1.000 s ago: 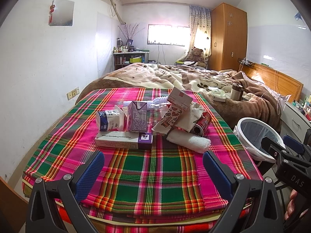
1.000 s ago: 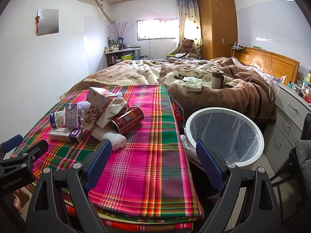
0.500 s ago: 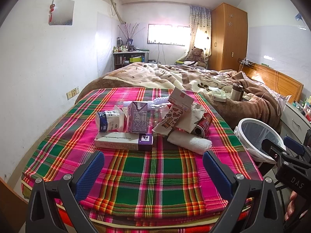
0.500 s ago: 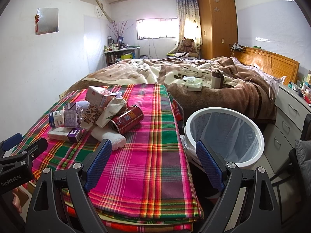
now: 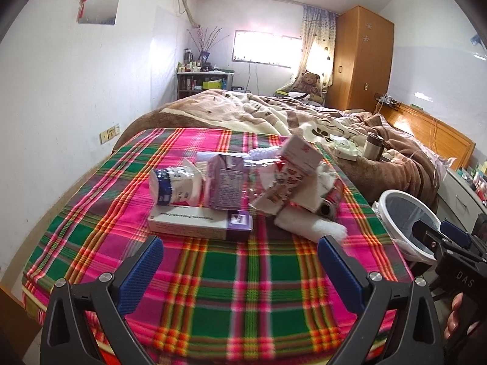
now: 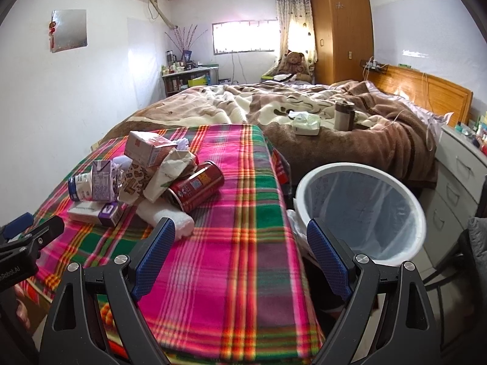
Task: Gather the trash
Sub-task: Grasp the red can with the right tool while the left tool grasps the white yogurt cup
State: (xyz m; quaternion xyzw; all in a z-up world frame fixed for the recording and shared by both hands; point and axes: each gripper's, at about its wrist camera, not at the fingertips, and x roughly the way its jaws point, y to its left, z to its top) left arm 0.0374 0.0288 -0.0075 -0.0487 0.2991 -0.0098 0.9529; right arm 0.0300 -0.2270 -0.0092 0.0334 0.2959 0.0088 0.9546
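A: Both tools? 
B: Left tool (image 5: 239, 257) & right tool (image 6: 240, 246) spread wide, empty, near edge of plaid bench (image 6: 243, 182).
A: Trash?
B: Trash pile (image 5: 243, 188) mid-bench, left of white bin (image 6: 362, 213).

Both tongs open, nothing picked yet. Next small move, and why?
Probably ease the left tongs forward onto the flat white and purple box. It is the nearest piece of the trash pile, lies flat on the plaid blanket with nothing on its front edge, and sits roughly in line with the open jaws. The right tongs are empty, beside the lined bin.
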